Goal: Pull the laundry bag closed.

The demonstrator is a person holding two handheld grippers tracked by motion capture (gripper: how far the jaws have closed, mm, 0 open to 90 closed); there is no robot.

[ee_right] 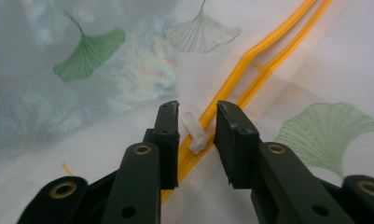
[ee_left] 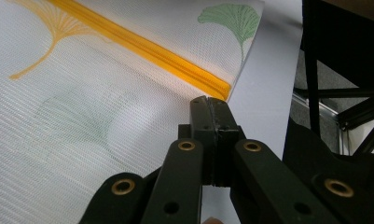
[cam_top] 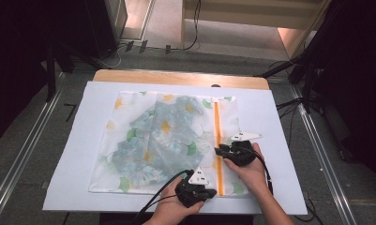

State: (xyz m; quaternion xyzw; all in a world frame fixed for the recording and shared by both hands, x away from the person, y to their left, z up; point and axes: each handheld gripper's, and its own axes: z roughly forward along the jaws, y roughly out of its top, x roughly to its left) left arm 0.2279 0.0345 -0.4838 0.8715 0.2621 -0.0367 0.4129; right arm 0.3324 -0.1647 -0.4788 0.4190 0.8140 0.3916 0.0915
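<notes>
Mesh laundry bag [cam_top: 162, 140] flat on table [cam_top: 78, 140]. Left claw [ee_left: 208, 103] pinches its 5 o'clock corner; right claw [ee_right: 197, 122], open, should close squarely on white zipper pull [ee_right: 194, 133].

There are no words, numbers, labels or signs to read anywhere here. The mesh bag [cam_top: 162, 140] has only pictures on it: green and yellow fan-shaped leaves, and no letters. In the right gripper view, the white zipper pull [ee_right: 194, 130] sits between the two black jaws, and it is blank. The orange zipper [ee_right: 250, 65] running up past the jaws has no writing either. In the left gripper view, the zipper end just above the shut jaws is plain too. The grey plates on top of the grippers show small dark dots, not letters.
</notes>
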